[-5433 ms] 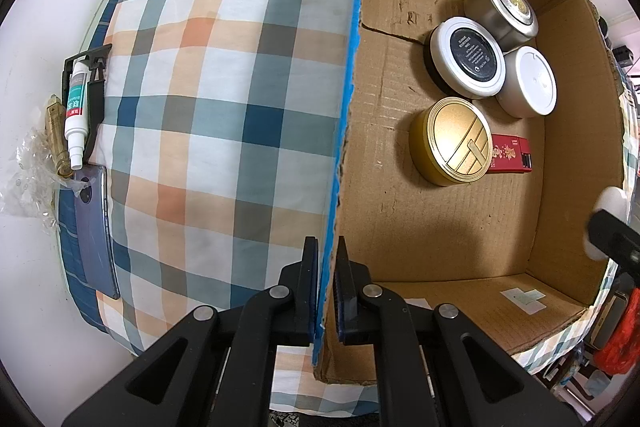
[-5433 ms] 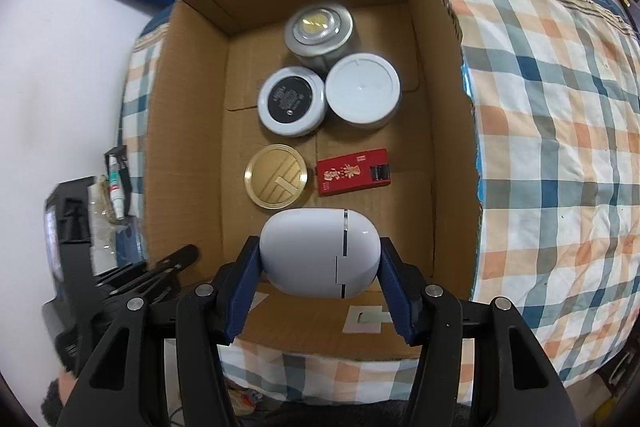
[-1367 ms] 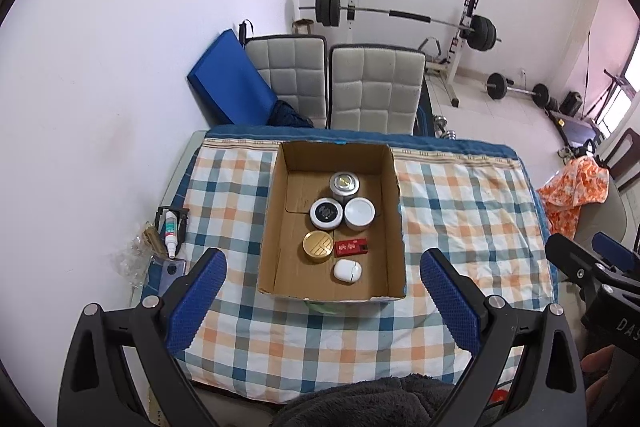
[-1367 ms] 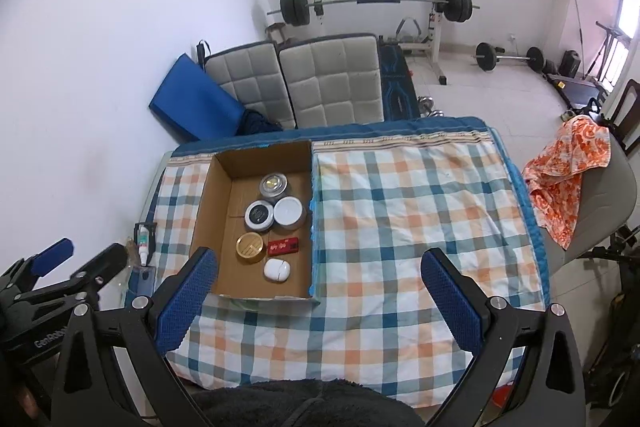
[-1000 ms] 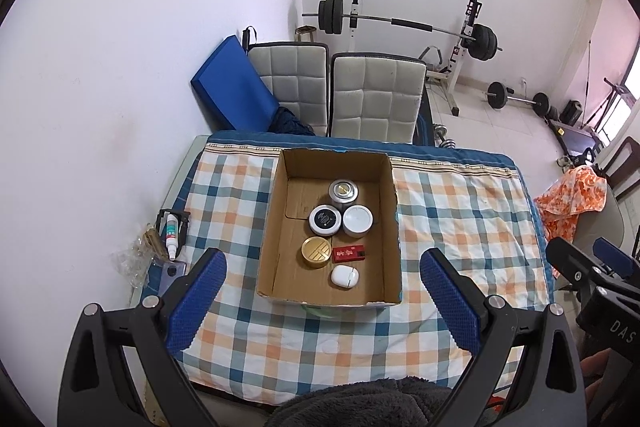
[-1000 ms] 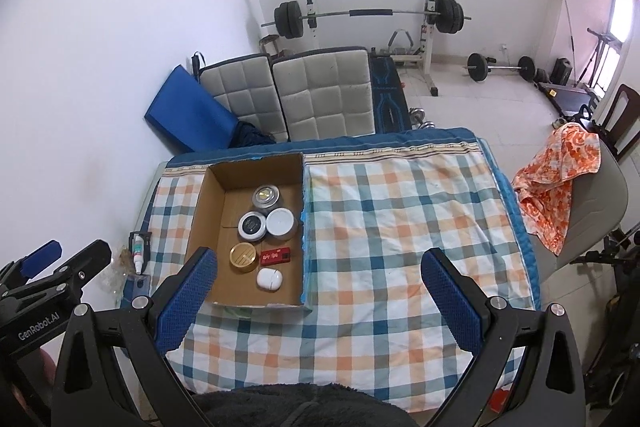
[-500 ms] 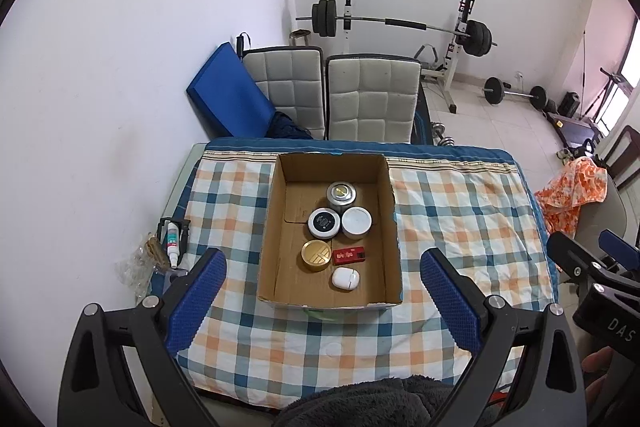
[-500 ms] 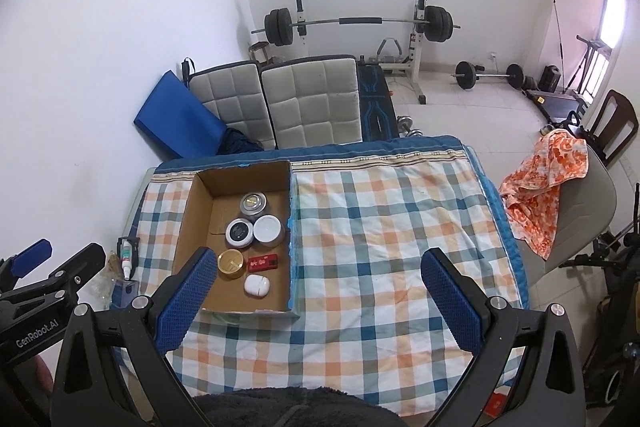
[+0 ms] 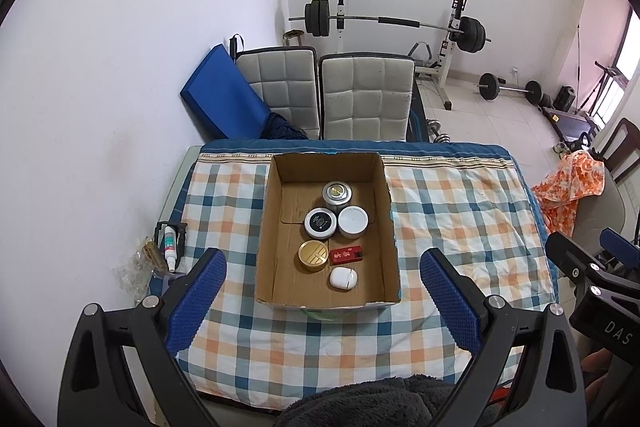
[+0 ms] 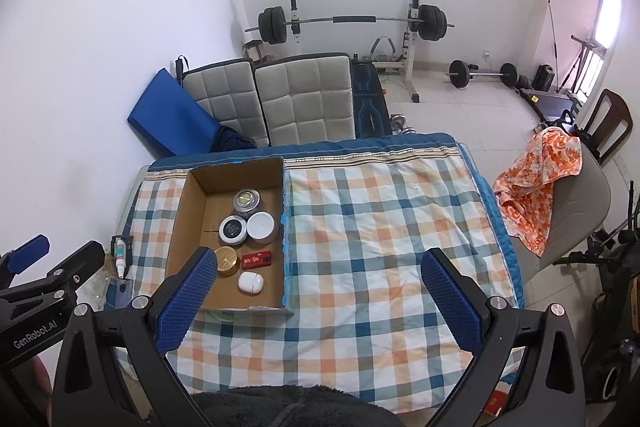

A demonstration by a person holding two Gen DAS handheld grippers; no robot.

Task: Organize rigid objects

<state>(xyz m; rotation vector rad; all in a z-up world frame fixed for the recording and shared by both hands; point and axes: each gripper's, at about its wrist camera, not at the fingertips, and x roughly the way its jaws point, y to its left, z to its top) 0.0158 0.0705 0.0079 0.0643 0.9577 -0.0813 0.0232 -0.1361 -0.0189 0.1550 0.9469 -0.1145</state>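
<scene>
An open cardboard box point(image 9: 276, 283) stands on the checked tablecloth, seen from high above. Inside it lie a white oval case point(image 9: 343, 278), a red packet point(image 9: 347, 255), a gold round tin point(image 9: 313, 255), a black-lidded tin point(image 9: 319, 223), a white-lidded tin point(image 9: 353, 220) and a silver tin point(image 9: 337, 193). The box also shows in the right wrist view point(image 10: 182, 227), with the white case point(image 10: 250, 283) at its near end. My left gripper point(image 9: 322, 303) is open and empty, far above the table. My right gripper point(image 10: 316, 303) is open and empty, equally high.
A small tube point(image 9: 170, 247), a plastic wrapper and a phone lie at the table's left edge. Two padded chairs point(image 9: 364, 99) and a blue mat point(image 9: 224, 107) stand behind the table. A chair with an orange cloth point(image 10: 536, 179) is at the right. Weights stand at the back.
Earlier my right gripper held the white case over the box and my left was shut on the box wall. Both are now open and raised high; the case lies in the box.
</scene>
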